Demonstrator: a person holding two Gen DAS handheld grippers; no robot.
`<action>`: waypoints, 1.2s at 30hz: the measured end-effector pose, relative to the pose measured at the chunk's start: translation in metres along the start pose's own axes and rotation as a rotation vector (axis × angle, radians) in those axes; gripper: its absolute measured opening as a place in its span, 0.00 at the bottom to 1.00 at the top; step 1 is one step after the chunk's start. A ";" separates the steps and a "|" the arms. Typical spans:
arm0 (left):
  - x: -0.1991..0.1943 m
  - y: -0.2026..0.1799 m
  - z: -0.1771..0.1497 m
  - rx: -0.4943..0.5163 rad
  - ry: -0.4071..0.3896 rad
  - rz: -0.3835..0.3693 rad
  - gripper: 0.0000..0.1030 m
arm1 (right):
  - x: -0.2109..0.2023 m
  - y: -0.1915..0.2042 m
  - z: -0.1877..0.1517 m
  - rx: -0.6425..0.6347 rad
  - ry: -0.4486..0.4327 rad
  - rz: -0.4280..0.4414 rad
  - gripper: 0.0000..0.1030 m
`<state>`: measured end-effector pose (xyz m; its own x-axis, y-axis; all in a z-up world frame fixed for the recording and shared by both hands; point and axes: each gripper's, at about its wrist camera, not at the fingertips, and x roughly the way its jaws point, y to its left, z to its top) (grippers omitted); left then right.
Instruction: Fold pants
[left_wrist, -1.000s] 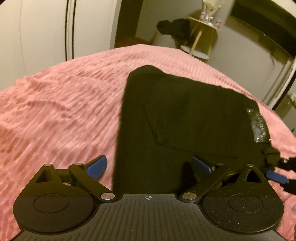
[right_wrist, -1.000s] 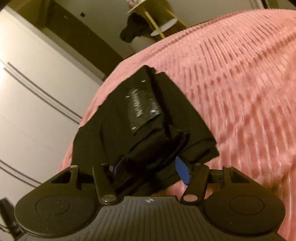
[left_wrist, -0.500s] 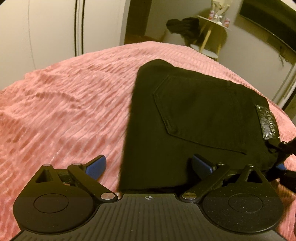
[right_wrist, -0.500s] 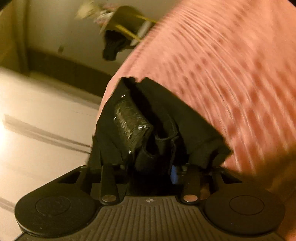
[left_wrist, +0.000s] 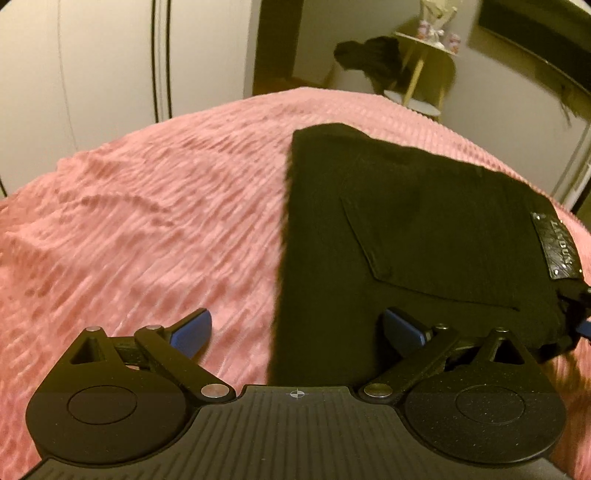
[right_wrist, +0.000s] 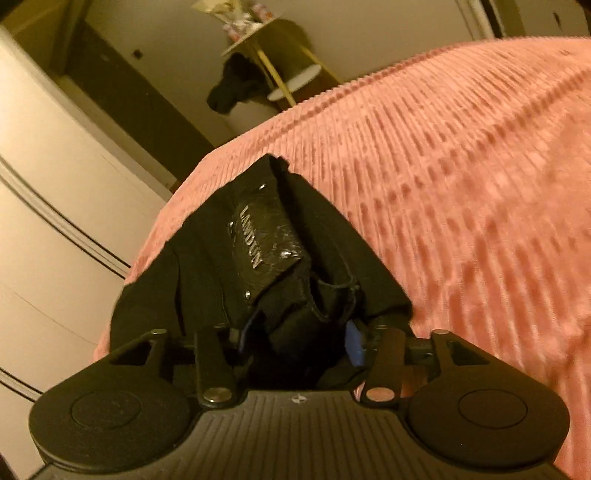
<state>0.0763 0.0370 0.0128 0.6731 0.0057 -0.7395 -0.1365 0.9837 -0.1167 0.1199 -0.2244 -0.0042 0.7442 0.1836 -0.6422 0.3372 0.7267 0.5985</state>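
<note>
The black pants (left_wrist: 424, 221) lie folded on the pink bed, back pocket up, with a shiny leather label (left_wrist: 557, 247) at the waistband on the right. My left gripper (left_wrist: 297, 325) is open wide over the near edge. Its left pad (left_wrist: 192, 328) is above the blanket and its right pad (left_wrist: 402, 326) above the cloth. In the right wrist view the bunched waistband (right_wrist: 295, 317) by the label (right_wrist: 258, 240) sits between the pads of my right gripper (right_wrist: 297, 338). Those jaws are opening, and the blue pads stand slightly off the cloth.
The pink ribbed blanket (left_wrist: 147, 221) covers the whole bed. White wardrobe doors (left_wrist: 92, 74) stand behind it on the left. At the back is a small wooden side table (left_wrist: 424, 55) with a dark garment (left_wrist: 369, 59) hanging from it.
The right jaws closed in on the waistband, then widened again. The pants' right end settled flat with the label facing up. The left gripper kept its place, still open.
</note>
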 end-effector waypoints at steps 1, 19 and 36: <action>-0.003 0.000 0.002 -0.001 -0.017 0.012 0.99 | -0.006 -0.001 0.000 -0.003 0.001 -0.009 0.49; 0.060 -0.076 0.103 0.231 -0.159 0.051 0.99 | 0.052 0.111 0.037 -0.696 -0.147 -0.189 0.24; 0.077 -0.060 0.099 0.253 -0.076 -0.033 1.00 | 0.038 0.061 0.028 -0.564 -0.104 -0.135 0.44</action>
<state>0.2081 -0.0040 0.0281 0.7278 -0.0232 -0.6854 0.0664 0.9971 0.0367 0.1854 -0.1918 0.0214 0.7782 0.0197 -0.6278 0.0956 0.9841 0.1494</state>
